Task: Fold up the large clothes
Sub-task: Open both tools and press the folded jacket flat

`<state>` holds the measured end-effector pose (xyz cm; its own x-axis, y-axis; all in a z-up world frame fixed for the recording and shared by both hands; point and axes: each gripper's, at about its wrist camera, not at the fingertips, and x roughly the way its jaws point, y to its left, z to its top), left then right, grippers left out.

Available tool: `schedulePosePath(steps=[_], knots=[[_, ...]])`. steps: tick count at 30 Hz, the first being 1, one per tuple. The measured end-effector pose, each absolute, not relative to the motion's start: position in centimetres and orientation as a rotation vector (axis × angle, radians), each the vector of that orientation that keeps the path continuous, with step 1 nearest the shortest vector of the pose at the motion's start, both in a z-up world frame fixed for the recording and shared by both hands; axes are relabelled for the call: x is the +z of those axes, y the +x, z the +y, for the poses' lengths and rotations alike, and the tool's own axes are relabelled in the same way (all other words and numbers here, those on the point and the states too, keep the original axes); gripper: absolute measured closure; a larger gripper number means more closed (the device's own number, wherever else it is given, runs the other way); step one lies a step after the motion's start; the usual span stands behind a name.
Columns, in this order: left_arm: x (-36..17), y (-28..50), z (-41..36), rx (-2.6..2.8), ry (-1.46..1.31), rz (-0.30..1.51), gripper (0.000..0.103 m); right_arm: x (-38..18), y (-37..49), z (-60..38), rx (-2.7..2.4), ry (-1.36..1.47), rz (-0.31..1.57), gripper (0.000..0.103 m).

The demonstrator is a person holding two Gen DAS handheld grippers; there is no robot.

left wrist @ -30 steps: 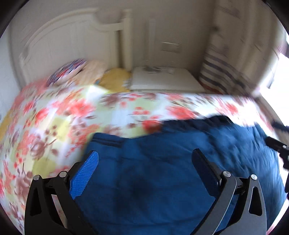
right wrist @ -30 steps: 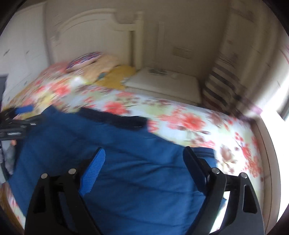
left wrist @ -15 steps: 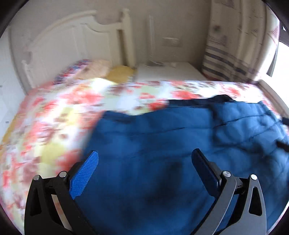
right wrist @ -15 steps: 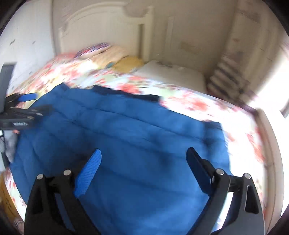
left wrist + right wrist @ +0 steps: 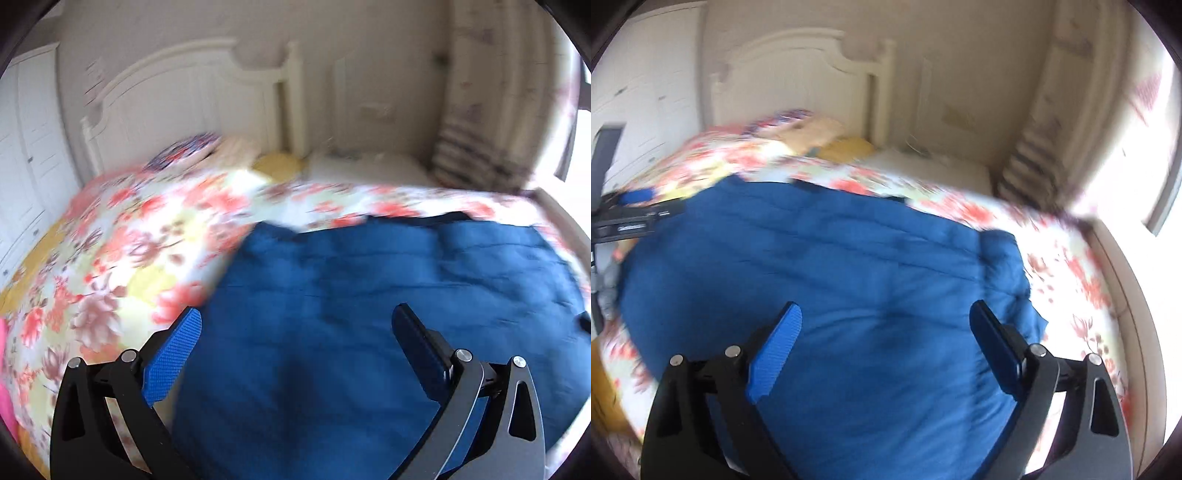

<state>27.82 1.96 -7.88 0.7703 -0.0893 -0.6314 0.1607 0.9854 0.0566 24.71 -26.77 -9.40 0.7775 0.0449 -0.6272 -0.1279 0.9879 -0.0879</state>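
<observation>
Here, a large blue padded garment (image 5: 369, 332) is seen spread across a bed covered by a floral quilt (image 5: 122, 251). In the left wrist view, the left gripper (image 5: 295, 332) is held above the garment with its fingers wide apart and nothing between them; blue cloth fills the gap and runs on past the right-hand finger, while the quilt lies bare beyond the left-hand finger. The garment's near left edge passes just beside that finger, which is probably why the gripper is held there: an edge is within reach to be taken. In the right wrist view, the right gripper (image 5: 884, 328) is likewise held over the garment (image 5: 831, 277) with fingers spread and empty. Past its right-hand finger a bunched flap of the cloth (image 5: 1004, 266) is seen, likely a sleeve or a turned-over side, with quilt beyond it. Far beyond the left-hand finger, the other gripper (image 5: 631, 218) is seen at the garment's opposite side. Ahead of both pairs of fingers, pillows (image 5: 192, 155) and a white headboard (image 5: 184, 103) are seen, blurred. The garment is judged to be laid out flat so that the two sides can be gripped at once; whether any fold has been finished cannot be told
</observation>
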Motion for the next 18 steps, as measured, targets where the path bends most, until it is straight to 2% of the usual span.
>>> schedulePosePath(steps=[2, 4, 5, 6, 10, 15, 18], knots=[[-8.8, 26.7, -0.7, -0.213, 0.128, 0.724, 0.004, -9.9, 24.1, -25.1, 0.142, -0.163, 0.687, 0.009], [-12.3, 26.9, -3.4, -0.188, 0.214, 0.809, 0.004, -12.3, 24.6, -23.3, 0.142, -0.235, 0.754, 0.008], [-13.2, 26.6, -3.7, -0.168, 0.228, 0.785, 0.004, -13.6, 25.0, -22.9, 0.125, -0.259, 0.772, 0.005], [-13.7, 26.4, -3.7, -0.164, 0.232, 0.744, 0.004, -14.7, 25.2, -22.9, 0.121, -0.243, 0.746, 0.003], [-13.3, 26.6, -3.1, -0.181, 0.231, 0.799, 0.004, -14.4, 25.0, -23.3, 0.140, -0.210, 0.775, 0.004], [-11.5, 23.6, 2.4, -0.097, 0.144, 0.731, 0.004, -11.4, 21.0, -26.6, 0.064, -0.145, 0.694, 0.005], [-13.5, 23.6, 5.8, -0.085, 0.090, 0.773, 0.004, -13.4, 20.2, -29.6, -0.017, -0.141, 0.766, 0.003]])
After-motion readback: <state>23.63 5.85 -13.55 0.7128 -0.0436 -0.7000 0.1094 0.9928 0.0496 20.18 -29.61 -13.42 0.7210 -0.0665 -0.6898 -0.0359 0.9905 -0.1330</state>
